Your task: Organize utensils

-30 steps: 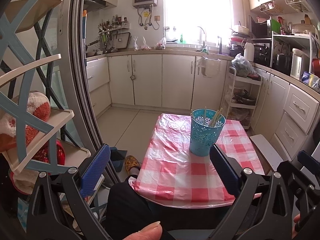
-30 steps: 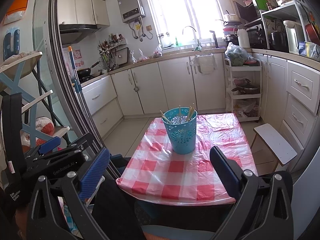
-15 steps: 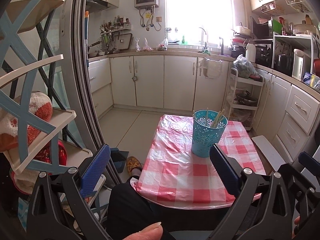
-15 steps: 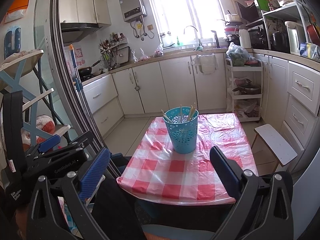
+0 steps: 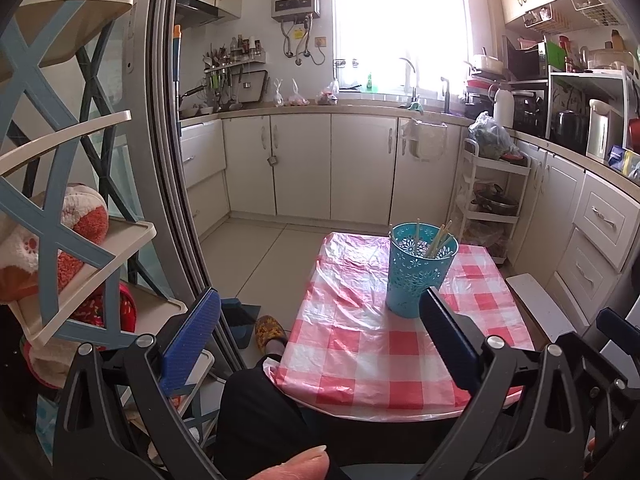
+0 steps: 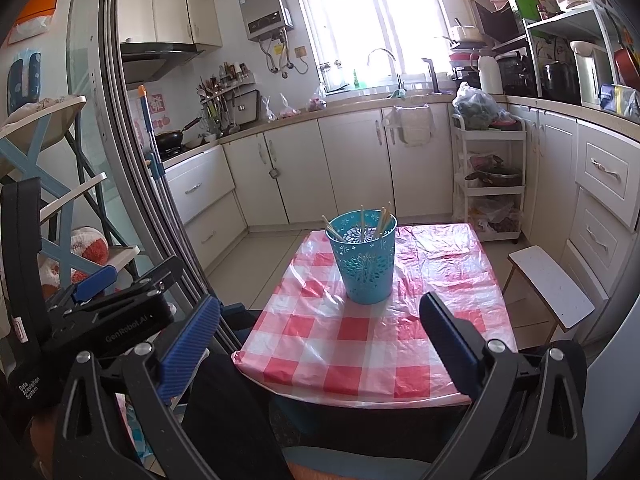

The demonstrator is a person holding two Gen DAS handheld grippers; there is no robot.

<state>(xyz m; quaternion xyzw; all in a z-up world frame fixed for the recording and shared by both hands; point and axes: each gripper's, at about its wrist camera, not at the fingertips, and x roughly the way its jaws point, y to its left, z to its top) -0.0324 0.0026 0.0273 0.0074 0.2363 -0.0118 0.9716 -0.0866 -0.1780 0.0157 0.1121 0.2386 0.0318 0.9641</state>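
Note:
A teal perforated utensil holder [image 5: 418,268] stands on a small table with a red-and-white checked cloth [image 5: 360,340]; several wooden chopsticks [image 5: 438,238] stick up inside it. It also shows in the right wrist view [image 6: 364,256], with the chopsticks [image 6: 362,222] and cloth [image 6: 360,344]. My left gripper [image 5: 320,336] is open and empty, held back from the table's near edge. My right gripper [image 6: 320,336] is open and empty, also short of the near edge. The left gripper's body [image 6: 112,320] shows at the left of the right wrist view.
A sliding door frame [image 5: 176,184] and a blue-and-white shelf rack [image 5: 72,240] stand at the left. A white stool [image 6: 552,284] sits right of the table. White cabinets [image 5: 328,168] and a white trolley [image 5: 492,200] line the back. My dark-clothed leg [image 5: 256,412] is below the table edge.
Both views have shifted slightly, so the table and holder sit a little lower and further right in frame. Both grippers stay open and empty.

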